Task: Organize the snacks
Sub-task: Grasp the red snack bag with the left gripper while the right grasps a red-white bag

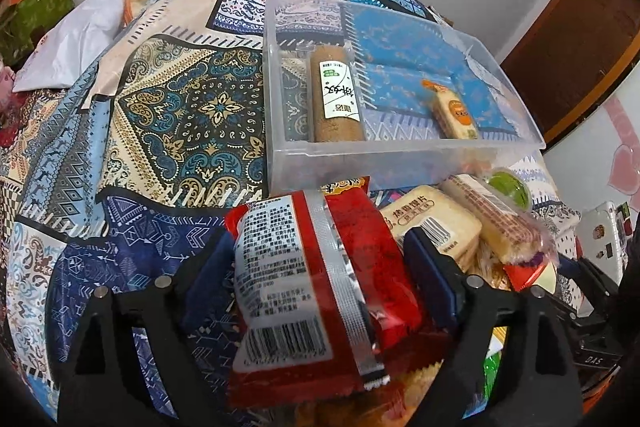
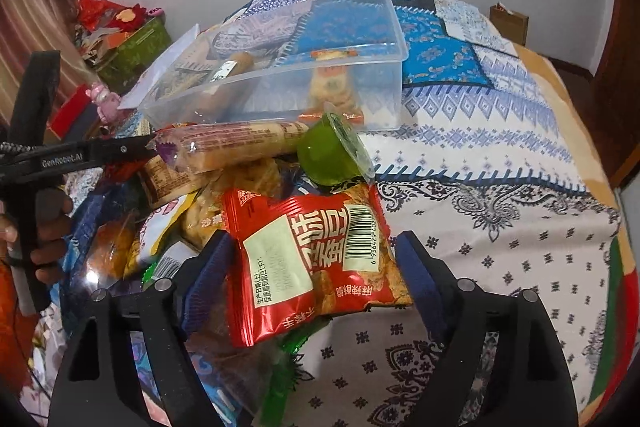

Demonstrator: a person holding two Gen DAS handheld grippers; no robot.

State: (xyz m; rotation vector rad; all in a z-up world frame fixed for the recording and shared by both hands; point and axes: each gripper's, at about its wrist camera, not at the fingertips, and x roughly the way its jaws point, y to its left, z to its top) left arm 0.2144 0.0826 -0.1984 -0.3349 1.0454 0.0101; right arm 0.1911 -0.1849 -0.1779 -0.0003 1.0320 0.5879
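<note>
The left hand-held gripper [image 1: 320, 263] stands with its jaws apart around a red snack packet [image 1: 320, 279], and the right hand-held gripper [image 2: 316, 263] likewise straddles its own red packet [image 2: 316, 263]; neither visibly presses. Just beyond lies the snack pile [image 2: 224, 179] on the patterned bed [image 2: 500, 211]. The clear bin [image 1: 400, 155] holds only two snacks, so most sorting seems left.

"GenRobot.AI" on the left claw [image 2: 136, 149]; barcode digits "6 936429 402" on red snack packet [image 2: 316, 259]

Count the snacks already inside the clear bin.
2. A brown roll lies at the left end of the bin; an orange-labelled pack leans near the right. Nothing else shows through its walls.
</note>
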